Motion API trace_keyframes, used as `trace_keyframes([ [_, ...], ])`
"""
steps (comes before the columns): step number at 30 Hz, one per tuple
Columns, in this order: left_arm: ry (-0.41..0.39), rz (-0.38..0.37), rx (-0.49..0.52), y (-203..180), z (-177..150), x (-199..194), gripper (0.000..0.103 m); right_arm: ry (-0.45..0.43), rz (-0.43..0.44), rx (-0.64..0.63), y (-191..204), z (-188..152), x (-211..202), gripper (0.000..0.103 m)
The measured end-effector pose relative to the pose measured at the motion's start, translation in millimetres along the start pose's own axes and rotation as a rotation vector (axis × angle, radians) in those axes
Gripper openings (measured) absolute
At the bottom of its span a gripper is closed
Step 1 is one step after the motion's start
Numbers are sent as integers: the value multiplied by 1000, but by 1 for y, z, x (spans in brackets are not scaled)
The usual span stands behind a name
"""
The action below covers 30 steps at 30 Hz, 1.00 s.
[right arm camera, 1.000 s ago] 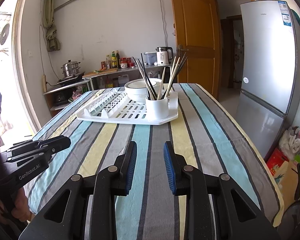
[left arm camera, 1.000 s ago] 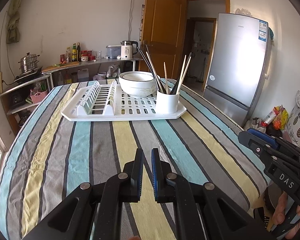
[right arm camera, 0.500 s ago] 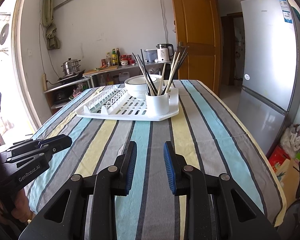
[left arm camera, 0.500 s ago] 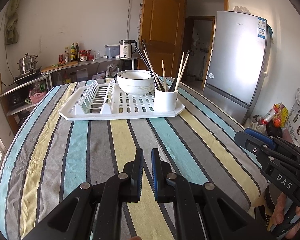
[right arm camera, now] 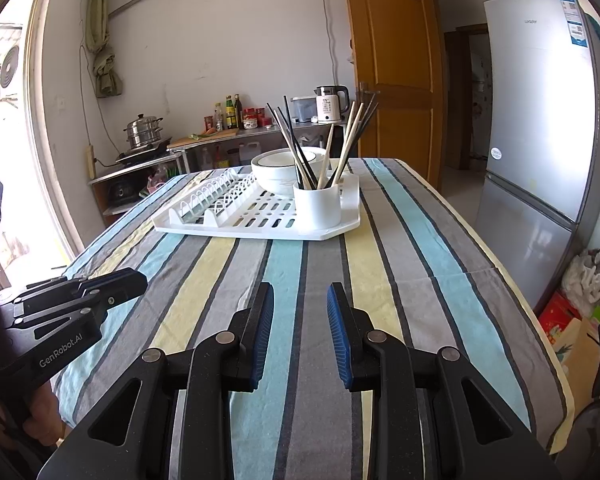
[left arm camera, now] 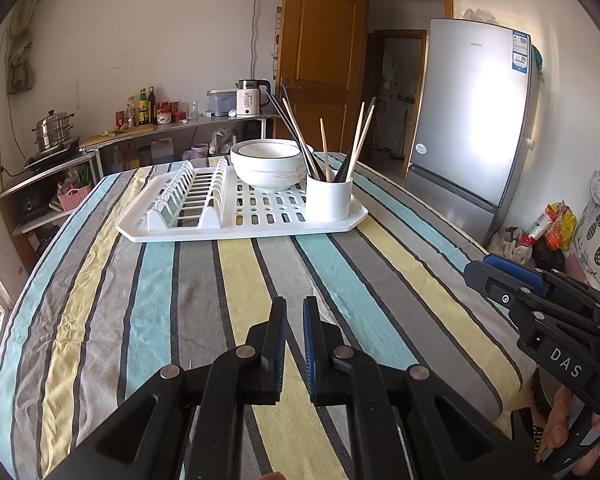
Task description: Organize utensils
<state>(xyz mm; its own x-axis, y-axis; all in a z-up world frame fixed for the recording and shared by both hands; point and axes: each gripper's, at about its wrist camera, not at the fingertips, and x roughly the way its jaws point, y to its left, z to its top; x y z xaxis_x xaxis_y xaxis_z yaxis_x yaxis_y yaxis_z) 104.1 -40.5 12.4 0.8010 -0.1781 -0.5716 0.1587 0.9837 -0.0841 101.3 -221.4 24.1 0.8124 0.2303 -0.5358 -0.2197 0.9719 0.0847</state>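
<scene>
A white cup (left arm camera: 328, 199) (right arm camera: 317, 206) holds several black and wooden chopsticks (left arm camera: 356, 140) (right arm camera: 346, 142). It stands at the near right corner of a white dish rack (left arm camera: 220, 228) (right arm camera: 204, 226) on the striped table, with a white bowl (left arm camera: 268, 164) (right arm camera: 278, 172) behind it. My left gripper (left arm camera: 294, 308) hangs over the near table edge, its jaws nearly together and holding nothing. My right gripper (right arm camera: 300, 294) is open and empty, also well short of the rack. Each gripper shows at the edge of the other's view.
The striped tablecloth (left arm camera: 160, 300) covers the table. A silver fridge (left arm camera: 472, 120) stands to the right, a wooden door (left arm camera: 320, 60) behind. A shelf with a steel steamer pot (left arm camera: 52, 132), bottles and a kettle (left arm camera: 250, 98) runs along the far wall.
Both grippers have drawn back a little from the rack, which looks slightly further and higher in view. Neither jaw opening has changed.
</scene>
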Motion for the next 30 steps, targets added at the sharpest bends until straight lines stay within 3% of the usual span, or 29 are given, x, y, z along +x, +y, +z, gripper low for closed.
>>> trace_keyframes([
  [30,2,0,31,-5,-2,1,8,8,5,0,-2,-3,2,29],
])
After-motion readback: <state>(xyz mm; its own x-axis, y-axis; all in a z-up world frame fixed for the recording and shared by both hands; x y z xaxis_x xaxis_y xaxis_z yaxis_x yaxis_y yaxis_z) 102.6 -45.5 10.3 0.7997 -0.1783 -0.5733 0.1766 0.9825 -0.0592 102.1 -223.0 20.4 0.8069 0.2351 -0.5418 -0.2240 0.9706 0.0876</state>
